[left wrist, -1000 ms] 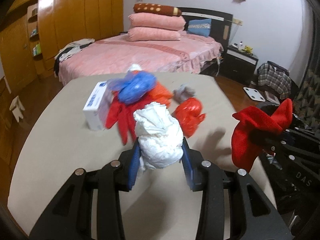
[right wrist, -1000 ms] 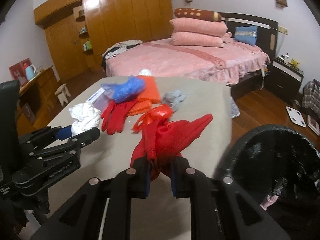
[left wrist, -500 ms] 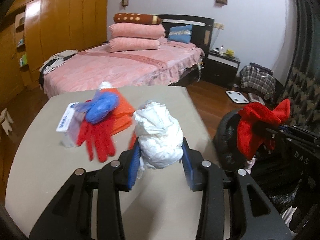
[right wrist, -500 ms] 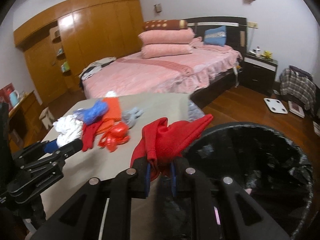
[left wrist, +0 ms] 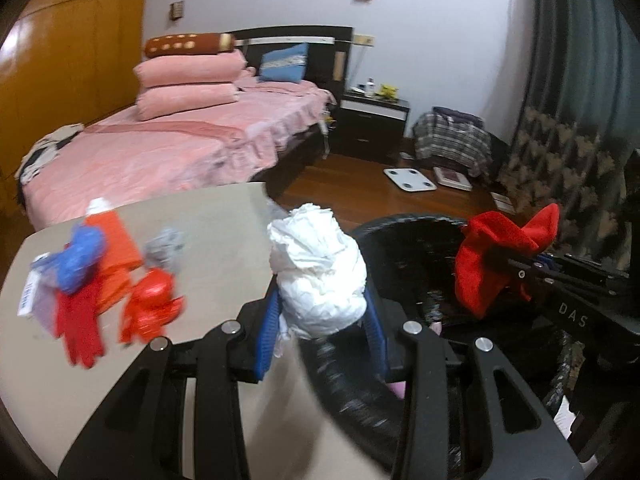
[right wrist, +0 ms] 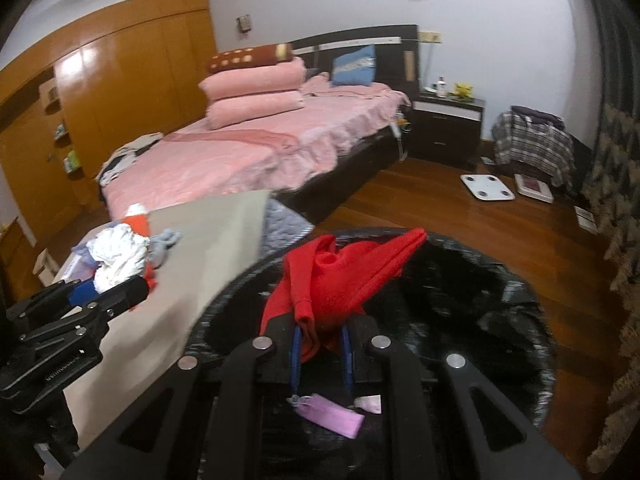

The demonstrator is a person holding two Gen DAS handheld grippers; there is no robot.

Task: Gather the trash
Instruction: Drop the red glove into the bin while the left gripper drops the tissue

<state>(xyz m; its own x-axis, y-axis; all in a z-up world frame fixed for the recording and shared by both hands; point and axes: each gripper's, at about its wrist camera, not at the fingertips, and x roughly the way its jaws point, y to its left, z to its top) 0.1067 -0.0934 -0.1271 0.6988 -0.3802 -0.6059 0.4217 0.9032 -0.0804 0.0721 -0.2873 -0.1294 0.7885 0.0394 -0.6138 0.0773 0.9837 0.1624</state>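
Observation:
My left gripper [left wrist: 322, 320] is shut on a crumpled white paper wad [left wrist: 318, 270], held at the table's right edge beside the bin's rim. A red cloth [right wrist: 340, 276] is clamped in my shut right gripper [right wrist: 320, 344], which hangs over the black-lined trash bin [right wrist: 500, 288]. In the left wrist view that red cloth [left wrist: 496, 256] and the right gripper [left wrist: 516, 270] show over the bin [left wrist: 400, 236]. The right wrist view shows the left gripper [right wrist: 116, 292] with its white wad [right wrist: 118, 256] at far left. A purple scrap [right wrist: 330, 416] lies inside the bin.
On the beige table [left wrist: 216, 232] remain a red plastic bag [left wrist: 150, 308], red gloves [left wrist: 80, 328], an orange cloth [left wrist: 112, 248], a blue bag [left wrist: 78, 260], a grey scrap [left wrist: 164, 246] and a white box [left wrist: 34, 296]. A pink bed [right wrist: 248, 148], a nightstand [right wrist: 448, 128] and wood floor lie beyond.
Both grippers have swung right from over the table toward the bin, keeping their loads. The right gripper now hangs above the bin's opening; the left has reached the table's edge.

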